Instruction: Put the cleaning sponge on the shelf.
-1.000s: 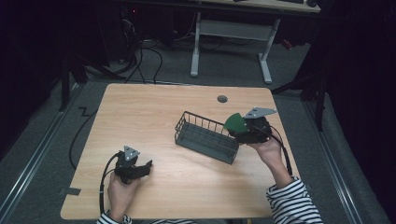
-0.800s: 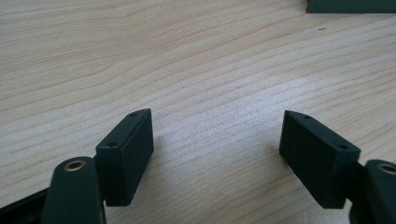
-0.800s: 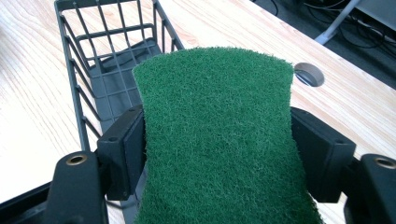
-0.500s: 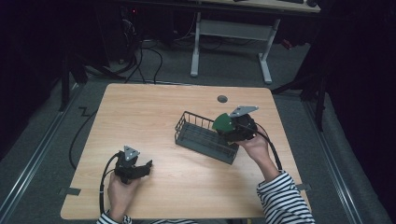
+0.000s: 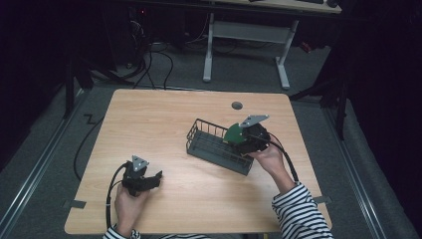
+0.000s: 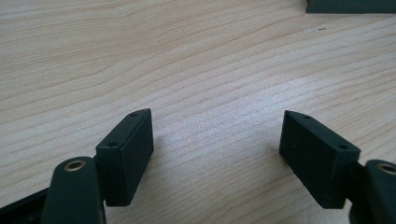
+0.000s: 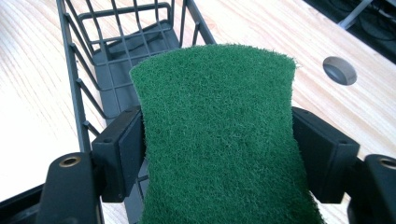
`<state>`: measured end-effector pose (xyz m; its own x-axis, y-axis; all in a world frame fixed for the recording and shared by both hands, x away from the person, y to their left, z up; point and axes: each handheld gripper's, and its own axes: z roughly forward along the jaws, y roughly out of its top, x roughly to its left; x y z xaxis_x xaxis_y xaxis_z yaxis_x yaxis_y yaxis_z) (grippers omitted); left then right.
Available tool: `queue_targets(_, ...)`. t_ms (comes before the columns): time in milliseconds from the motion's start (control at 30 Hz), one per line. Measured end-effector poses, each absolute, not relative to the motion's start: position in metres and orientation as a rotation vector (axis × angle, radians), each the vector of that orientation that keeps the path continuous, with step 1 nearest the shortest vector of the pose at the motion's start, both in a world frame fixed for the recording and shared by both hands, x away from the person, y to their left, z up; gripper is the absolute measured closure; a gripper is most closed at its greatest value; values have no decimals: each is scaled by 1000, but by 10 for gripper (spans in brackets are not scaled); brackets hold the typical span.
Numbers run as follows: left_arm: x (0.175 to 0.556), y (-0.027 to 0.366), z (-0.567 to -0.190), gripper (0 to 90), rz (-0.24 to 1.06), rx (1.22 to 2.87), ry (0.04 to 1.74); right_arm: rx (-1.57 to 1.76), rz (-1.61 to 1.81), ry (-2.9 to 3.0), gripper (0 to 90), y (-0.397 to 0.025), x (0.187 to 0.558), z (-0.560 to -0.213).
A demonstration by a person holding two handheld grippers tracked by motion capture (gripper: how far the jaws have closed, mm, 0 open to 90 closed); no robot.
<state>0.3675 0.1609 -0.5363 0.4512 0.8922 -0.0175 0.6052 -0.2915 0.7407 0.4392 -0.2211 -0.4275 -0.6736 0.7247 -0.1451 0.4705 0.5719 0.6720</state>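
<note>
Right tool point(image 5: 238, 141) is clamped on the green scrub pad point(image 7: 219, 135), jaws pressing its two side edges so the pad bows slightly between them. In the right gripper view the pad sticks out forward past the jaw tips, and the wire basket point(image 7: 116, 60) runs on ahead of it and to the view's left. In the high view the pad point(image 5: 232, 133) hangs over the right end of the basket point(image 5: 209, 149), above the rim, not yet down inside as far as I can tell.

Key relation: the basket's long axis runs diagonally across the desk point(image 5: 164, 114), from upper left to lower right, and the pad sits over the end nearest the right hand. The basket floor lies below and ahead of the pad, so my read is the next move is mostly a short drop with a small push forward. The pad looks about as wide as the basket's gap, so it may need lining up with the long axis to clear the wires.

Left tool point(image 5: 145, 180) is parked near the front left of the desk, well apart from the basket. Its jaws stand wide apart, nothing but bare wood between them in the left gripper view point(image 6: 217, 135). The right hand is clearly nearer.
</note>
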Motion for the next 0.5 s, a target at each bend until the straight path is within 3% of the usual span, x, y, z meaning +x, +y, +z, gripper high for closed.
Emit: queue_targets(500,368,161,-536,265,532,2013,1249,961,882,2428,224,-219,436,-429)
